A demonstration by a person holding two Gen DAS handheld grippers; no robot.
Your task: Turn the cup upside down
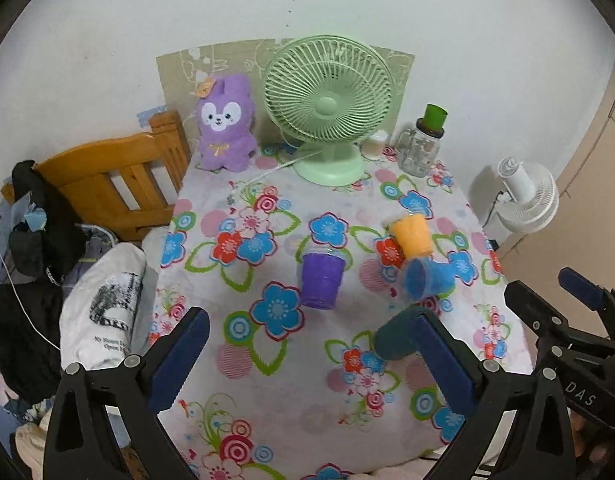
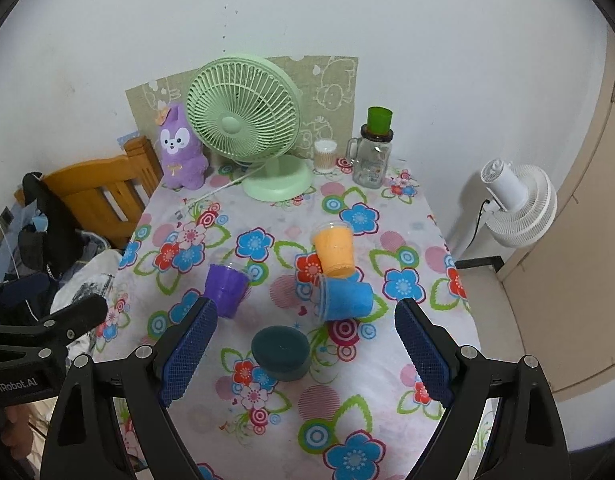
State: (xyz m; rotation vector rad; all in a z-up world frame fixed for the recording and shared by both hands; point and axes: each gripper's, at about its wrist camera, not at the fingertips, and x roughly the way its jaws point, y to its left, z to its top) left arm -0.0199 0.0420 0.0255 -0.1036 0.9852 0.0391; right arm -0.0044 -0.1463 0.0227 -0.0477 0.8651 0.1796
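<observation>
A purple cup (image 1: 322,279) (image 2: 226,289) and an orange cup (image 1: 412,235) (image 2: 334,251) stand on the floral tablecloth with their wide rims at the top. A blue cup (image 1: 426,280) (image 2: 344,298) lies on its side just in front of the orange one. A dark teal cup (image 1: 399,339) (image 2: 282,353) stands upside down nearest me. My left gripper (image 1: 313,360) is open above the near table, its right finger beside the teal cup. My right gripper (image 2: 307,354) is open, its fingers standing wide on either side of the teal cup.
At the back of the table (image 2: 387,380) stand a green fan (image 1: 327,106), a purple plush toy (image 1: 224,122), a glass jar with a green cup on top (image 2: 374,148) and a small white container (image 2: 324,155). A wooden chair (image 1: 115,176) with clothes is left; a white fan (image 2: 515,204) right.
</observation>
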